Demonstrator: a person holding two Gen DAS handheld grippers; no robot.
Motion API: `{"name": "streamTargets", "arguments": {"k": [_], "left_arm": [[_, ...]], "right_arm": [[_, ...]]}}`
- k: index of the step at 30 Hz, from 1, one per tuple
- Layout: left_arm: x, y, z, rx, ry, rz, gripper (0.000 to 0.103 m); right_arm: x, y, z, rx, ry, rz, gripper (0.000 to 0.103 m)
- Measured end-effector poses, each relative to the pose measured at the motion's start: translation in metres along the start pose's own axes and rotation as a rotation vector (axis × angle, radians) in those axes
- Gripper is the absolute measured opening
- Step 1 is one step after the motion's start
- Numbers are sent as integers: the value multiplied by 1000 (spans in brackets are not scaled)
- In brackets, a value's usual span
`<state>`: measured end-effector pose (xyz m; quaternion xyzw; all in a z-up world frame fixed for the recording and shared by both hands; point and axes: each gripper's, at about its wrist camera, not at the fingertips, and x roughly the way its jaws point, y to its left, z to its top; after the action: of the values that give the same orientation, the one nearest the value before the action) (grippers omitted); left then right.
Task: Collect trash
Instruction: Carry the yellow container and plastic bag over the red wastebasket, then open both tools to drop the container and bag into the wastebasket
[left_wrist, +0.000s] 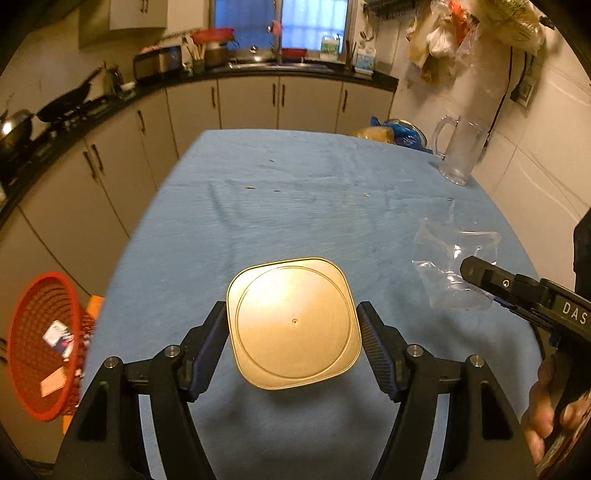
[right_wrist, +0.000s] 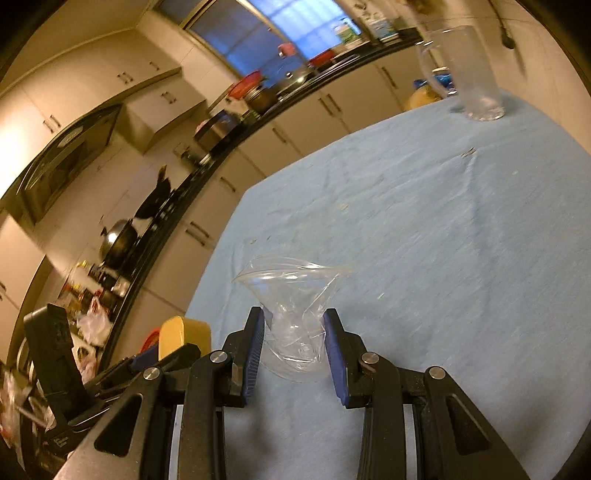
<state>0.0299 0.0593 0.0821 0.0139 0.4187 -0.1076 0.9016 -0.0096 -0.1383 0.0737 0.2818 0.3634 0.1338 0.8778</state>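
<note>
- As seen from the left wrist, the left gripper holds a yellow square container above the blue tablecloth, its two pads pressed against the container's opposite sides, jaws set wide to span it.
- To the right, the right gripper reaches into a crumpled clear plastic bag, which lies near the table's right edge.
- A red mesh basket sits off the table's left side, below its edge, with scraps of paper inside.
- A glass pitcher stands at the far right corner of the table.
- As seen from the right wrist, the right gripper has its blue pads closed onto the clear plastic bag, pinching its middle so that the bag flares open beyond the fingertips; the jaws stand partly closed.
- The container shows at lower left, clamped in the left gripper.
- The pitcher stands far across the tablecloth.
</note>
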Motion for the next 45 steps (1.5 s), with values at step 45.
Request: {"name": "streamTargets", "arguments": {"k": [45], "left_arm": [[-70,326,-102,-359,-53,163,69]], "right_arm": [[210,298,-82,-346,392,218,36]]}}
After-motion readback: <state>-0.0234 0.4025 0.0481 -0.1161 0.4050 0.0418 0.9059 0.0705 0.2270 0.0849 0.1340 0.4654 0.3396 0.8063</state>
